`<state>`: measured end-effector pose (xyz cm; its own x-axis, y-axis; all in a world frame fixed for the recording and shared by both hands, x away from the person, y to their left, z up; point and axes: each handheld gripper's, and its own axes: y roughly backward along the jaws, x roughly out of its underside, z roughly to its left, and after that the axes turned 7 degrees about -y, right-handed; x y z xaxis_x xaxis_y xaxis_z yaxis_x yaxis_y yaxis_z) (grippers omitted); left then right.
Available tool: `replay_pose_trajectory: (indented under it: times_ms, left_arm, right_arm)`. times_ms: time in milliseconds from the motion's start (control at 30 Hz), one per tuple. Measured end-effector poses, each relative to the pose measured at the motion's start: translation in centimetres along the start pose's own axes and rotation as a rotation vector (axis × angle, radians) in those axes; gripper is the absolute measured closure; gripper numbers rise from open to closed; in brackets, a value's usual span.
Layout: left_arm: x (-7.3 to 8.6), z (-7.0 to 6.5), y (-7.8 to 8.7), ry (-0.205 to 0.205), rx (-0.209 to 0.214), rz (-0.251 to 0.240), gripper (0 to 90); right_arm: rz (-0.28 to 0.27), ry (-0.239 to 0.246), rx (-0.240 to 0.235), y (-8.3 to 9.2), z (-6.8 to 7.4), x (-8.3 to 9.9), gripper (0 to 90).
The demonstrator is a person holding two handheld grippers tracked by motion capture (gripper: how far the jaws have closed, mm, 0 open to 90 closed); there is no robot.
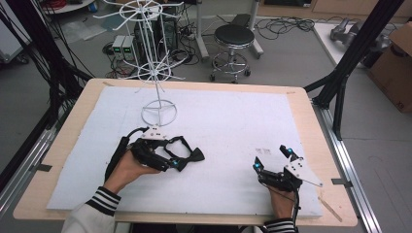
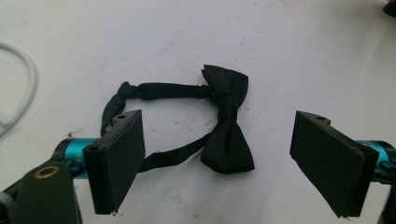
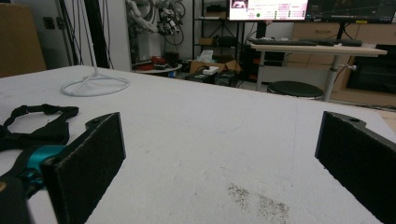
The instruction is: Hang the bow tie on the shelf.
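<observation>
A black bow tie [image 2: 227,122] with its strap looped lies flat on the white sheet [image 1: 228,116] that covers the table, left of the middle and just in front of the ring base of a white wire stand [image 1: 158,112]. The left gripper [image 2: 219,163] hovers right over the bow tie with its jaws spread wide, one on each side of the knot and not touching it. The right gripper [image 1: 272,158] rests well apart near the sheet's right front, jaws also wide and holding nothing. A dark smudge [image 3: 257,199] marks the sheet just ahead of it.
</observation>
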<state>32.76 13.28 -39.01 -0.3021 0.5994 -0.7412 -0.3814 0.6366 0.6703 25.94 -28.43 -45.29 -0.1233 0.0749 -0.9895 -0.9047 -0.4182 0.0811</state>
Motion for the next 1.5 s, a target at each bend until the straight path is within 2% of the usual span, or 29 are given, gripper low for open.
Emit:
replay_pose_trajectory:
  times_ms: [167, 333, 467, 567, 600, 633, 767, 800, 933, 1067, 1100, 1267, 1367, 1500]
  left_arm:
    - [-0.6, -0.4, -1.1, -0.012, 0.000, 0.083, 21.5]
    - [-0.6, -0.4, -1.9, 0.010, 0.008, 0.126, 28.8]
    - [-0.5, -0.2, -2.3, 0.017, 0.012, 0.164, 30.3]
    - [-0.4, -0.1, -2.5, 0.015, 0.006, 0.176, 30.9]
    - [-0.4, -0.1, -2.6, 0.030, 0.015, 0.177, 33.2]
    - [-0.4, -0.1, -2.6, 0.044, 0.025, 0.180, 39.5]
    - [-0.3, 0.0, -2.9, 0.033, 0.037, 0.190, 44.8]
    - [-0.3, 0.0, -3.1, 0.033, 0.036, 0.206, 45.4]
    - [-0.1, 0.1, -3.5, 0.046, 0.046, 0.233, 49.0]
    - [0.0, 0.3, -3.7, 0.066, 0.056, 0.239, 54.6]
    - [0.0, 0.5, -3.8, 0.075, 0.073, 0.242, 56.3]
    - [0.0, 0.5, -3.9, 0.084, 0.090, 0.258, 64.8]
    - [0.0, 0.6, -3.9, 0.102, 0.098, 0.262, 74.7]
    - [0.3, 0.6, -3.9, 0.120, 0.114, 0.245, 79.9]
  right_arm:
    - [0.000, -0.002, -0.002, 0.0, 0.0, 0.0, 0.5]
    - [-0.002, 0.001, -0.003, 0.0, 0.0, 0.0, 0.5]
    - [-0.004, -0.008, -0.001, 0.1, 0.0, 0.0, 0.5]
    - [-0.004, -0.007, -0.002, 0.1, 0.0, 0.0, 0.5]
    - [-0.005, -0.002, -0.003, 0.0, 0.0, 0.0, 0.5]
    - [-0.005, -0.004, -0.002, 0.1, 0.0, 0.0, 0.5]
    - [-0.004, -0.004, -0.001, 0.1, 0.0, 0.0, 0.5]
    - [-0.005, -0.006, -0.002, 0.1, 0.0, 0.0, 0.5]
    - [-0.005, -0.004, -0.002, 0.1, 0.0, 0.0, 0.5]
    - [-0.005, -0.005, -0.002, 0.1, 0.0, 0.0, 0.5]
    - [-0.006, -0.006, -0.003, 0.1, 0.0, 0.0, 0.5]
    - [-0.004, -0.008, -0.001, 0.1, 0.0, 0.0, 0.5]
    - [-0.006, -0.004, -0.002, 0.1, 0.0, 0.0, 0.5]
    - [-0.005, -0.003, -0.002, 0.1, 0.0, 0.0, 0.5]
